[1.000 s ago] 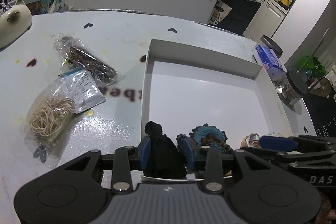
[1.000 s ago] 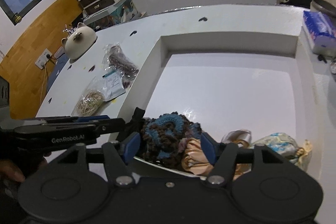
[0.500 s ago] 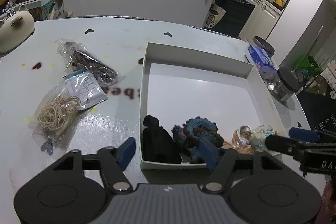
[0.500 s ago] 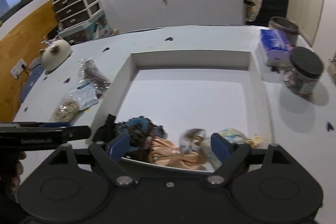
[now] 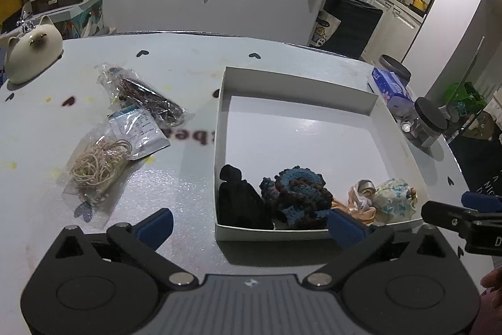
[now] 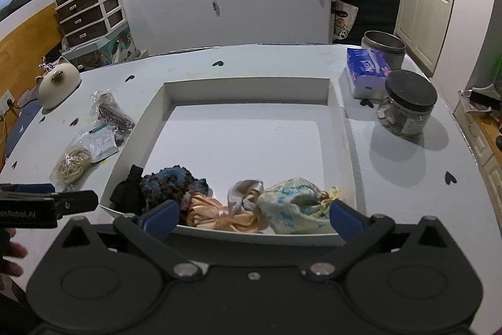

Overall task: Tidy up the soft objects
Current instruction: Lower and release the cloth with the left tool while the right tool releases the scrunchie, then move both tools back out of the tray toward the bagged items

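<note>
A white shallow box [image 5: 301, 83] [image 6: 248, 88] sits on the table. Along its near wall lie a black scrunchie [image 5: 240, 203] [image 6: 127, 193], a blue-brown crocheted scrunchie [image 5: 296, 197] [image 6: 171, 182], a peach satin scrunchie [image 6: 219, 214] [image 5: 357, 203] and a pale floral pouch [image 6: 295, 209] [image 5: 393, 200]. My left gripper [image 5: 249, 228] is open and empty, just short of the box's near wall. My right gripper [image 6: 254, 217] is open and empty over the near wall, apart from the soft items.
Left of the box lie a bag of beige hair ties [image 5: 97, 159] [image 6: 73, 164] and a bag of dark ties [image 5: 144, 96] [image 6: 111, 112]. A cat-shaped ceramic [image 5: 31, 54] stands far left. A tissue pack [image 6: 367, 71], a jar [image 6: 408, 107] and a tin [image 6: 384, 47] stand right.
My left gripper let go of the black scrunchie, opened wide and pulled back. My right gripper opened, released the crocheted and peach scrunchies, and drew back too.
</note>
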`<move>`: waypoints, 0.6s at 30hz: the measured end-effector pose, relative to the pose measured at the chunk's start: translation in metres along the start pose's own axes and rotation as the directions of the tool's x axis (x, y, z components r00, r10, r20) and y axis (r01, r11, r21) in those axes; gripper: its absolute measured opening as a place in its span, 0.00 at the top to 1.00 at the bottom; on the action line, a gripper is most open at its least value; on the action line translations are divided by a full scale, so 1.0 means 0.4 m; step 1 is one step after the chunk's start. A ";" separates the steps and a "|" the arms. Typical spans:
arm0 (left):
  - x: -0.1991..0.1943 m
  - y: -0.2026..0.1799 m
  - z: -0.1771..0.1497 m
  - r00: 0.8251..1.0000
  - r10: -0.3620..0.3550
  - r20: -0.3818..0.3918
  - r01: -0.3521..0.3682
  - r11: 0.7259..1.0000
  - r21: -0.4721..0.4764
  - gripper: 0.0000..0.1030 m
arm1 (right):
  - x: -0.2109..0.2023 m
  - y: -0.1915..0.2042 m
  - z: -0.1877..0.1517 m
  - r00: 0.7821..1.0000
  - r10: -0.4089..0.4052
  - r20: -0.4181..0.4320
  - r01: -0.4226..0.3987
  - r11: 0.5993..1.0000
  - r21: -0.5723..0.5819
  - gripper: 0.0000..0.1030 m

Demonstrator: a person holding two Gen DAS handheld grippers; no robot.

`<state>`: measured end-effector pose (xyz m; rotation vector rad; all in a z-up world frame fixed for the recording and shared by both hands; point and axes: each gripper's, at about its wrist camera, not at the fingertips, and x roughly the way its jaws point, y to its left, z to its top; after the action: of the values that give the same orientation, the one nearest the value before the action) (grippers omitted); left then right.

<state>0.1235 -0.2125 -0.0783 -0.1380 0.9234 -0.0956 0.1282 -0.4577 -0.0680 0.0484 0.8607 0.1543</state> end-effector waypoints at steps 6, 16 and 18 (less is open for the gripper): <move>-0.008 -0.007 -0.007 1.000 0.001 0.000 -0.001 1.000 0.014 0.00 | -0.014 -0.002 -0.018 1.000 -0.010 -0.001 0.010 1.000 0.003 0.00; -0.015 0.002 -0.013 1.000 -0.001 0.000 0.001 0.999 0.035 0.00 | -0.021 0.003 -0.037 0.999 -0.043 -0.004 0.043 0.999 0.027 0.00; -0.016 0.009 -0.012 1.000 -0.003 0.001 0.003 0.999 0.040 0.00 | -0.019 0.008 -0.035 0.999 -0.049 -0.003 0.049 0.998 0.033 0.00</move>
<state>0.1159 -0.2085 -0.0767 -0.1025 0.9196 -0.1167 0.1123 -0.4561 -0.0712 0.0586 0.8662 0.0945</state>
